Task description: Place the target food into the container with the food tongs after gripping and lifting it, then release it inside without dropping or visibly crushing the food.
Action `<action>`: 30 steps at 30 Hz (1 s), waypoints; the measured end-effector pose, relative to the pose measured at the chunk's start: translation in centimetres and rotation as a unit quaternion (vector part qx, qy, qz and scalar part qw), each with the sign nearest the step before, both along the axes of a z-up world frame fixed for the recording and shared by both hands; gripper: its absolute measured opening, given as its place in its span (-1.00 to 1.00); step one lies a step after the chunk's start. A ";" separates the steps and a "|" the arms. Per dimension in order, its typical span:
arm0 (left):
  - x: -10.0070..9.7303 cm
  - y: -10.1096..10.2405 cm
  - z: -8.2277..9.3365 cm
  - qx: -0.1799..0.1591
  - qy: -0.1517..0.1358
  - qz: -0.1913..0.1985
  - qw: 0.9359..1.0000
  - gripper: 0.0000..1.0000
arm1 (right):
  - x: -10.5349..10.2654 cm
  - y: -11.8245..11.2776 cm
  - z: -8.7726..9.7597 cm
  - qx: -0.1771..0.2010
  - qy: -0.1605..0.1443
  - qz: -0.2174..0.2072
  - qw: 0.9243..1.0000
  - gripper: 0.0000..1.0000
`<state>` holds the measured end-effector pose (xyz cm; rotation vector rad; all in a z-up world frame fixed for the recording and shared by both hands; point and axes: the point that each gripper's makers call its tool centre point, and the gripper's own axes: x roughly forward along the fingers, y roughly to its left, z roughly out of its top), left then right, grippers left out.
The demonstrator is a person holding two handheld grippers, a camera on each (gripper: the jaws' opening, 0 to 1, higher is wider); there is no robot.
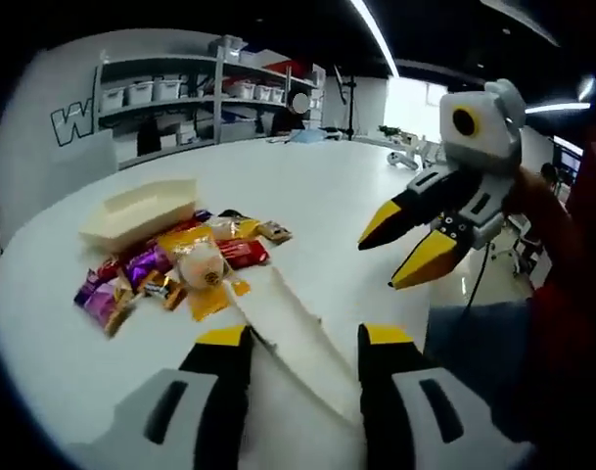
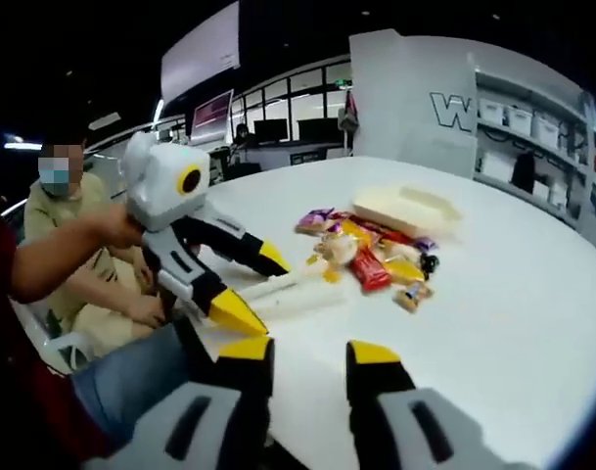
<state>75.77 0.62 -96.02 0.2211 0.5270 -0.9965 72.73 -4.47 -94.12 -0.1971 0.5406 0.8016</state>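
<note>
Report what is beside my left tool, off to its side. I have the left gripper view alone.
Observer: A seated person is at the table's edge, just beyond the left tool.
Operator: Check the tongs side-on.
Observer: In the right gripper view the tongs stick out from between the left tool's jaws, low over the table, tips toward the snack pile.
Operator: Give me the right tool from its own camera.
Observer: The right tool is open, with nothing between its jaws.
</note>
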 end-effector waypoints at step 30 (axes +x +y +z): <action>-1.0 -0.4 0.0 0.063 -0.009 -0.064 0.996 -0.12 | 0.8 0.2 0.5 0.008 -0.036 0.003 0.999 0.01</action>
